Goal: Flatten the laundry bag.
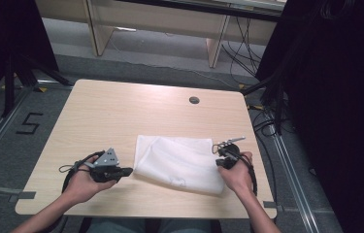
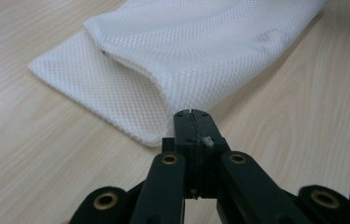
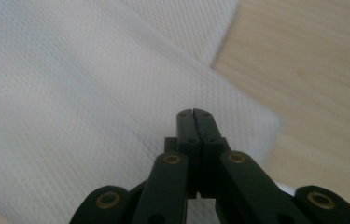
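While the white mesh cloth (image 1: 179, 164) lies folded on the near half of the wooden table (image 1: 107, 111), a gripper flanks it on each side. The left gripper (image 1: 127, 171) sits just beside the cloth's left edge, its jaws pressed together on nothing. The right gripper (image 1: 221, 163) hangs over the cloth's right edge, jaws likewise closed and empty.

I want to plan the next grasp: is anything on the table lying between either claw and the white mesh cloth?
Nothing visible does. The left claw, jaws shut, sits just off the folded white mesh cloth with bare light wooden table between; the right claw, also shut, is already over its other end.
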The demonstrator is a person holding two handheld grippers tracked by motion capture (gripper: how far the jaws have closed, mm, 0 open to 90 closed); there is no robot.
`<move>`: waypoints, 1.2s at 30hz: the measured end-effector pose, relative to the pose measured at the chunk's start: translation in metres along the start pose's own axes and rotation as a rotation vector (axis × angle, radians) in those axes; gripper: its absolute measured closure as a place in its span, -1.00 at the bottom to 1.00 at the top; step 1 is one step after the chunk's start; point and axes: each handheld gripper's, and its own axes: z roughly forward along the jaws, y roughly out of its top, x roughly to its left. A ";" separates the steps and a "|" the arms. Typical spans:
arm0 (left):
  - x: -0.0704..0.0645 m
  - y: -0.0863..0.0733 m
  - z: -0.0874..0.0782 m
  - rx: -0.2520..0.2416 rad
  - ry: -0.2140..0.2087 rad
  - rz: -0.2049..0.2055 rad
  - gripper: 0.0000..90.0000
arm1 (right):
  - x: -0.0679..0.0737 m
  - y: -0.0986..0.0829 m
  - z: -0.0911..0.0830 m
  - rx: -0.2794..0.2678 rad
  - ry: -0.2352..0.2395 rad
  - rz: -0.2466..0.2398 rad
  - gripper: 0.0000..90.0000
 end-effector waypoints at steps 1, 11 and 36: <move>0.000 0.000 0.000 0.000 0.000 0.000 0.99 | 0.000 0.000 0.000 0.000 0.000 0.000 1.00; -0.007 0.016 0.021 -0.025 -0.009 -0.023 0.98 | -0.012 -0.031 0.001 0.067 0.005 0.042 1.00; 0.008 0.016 0.016 0.019 0.088 0.002 0.98 | 0.029 0.007 0.038 0.070 0.025 -0.046 1.00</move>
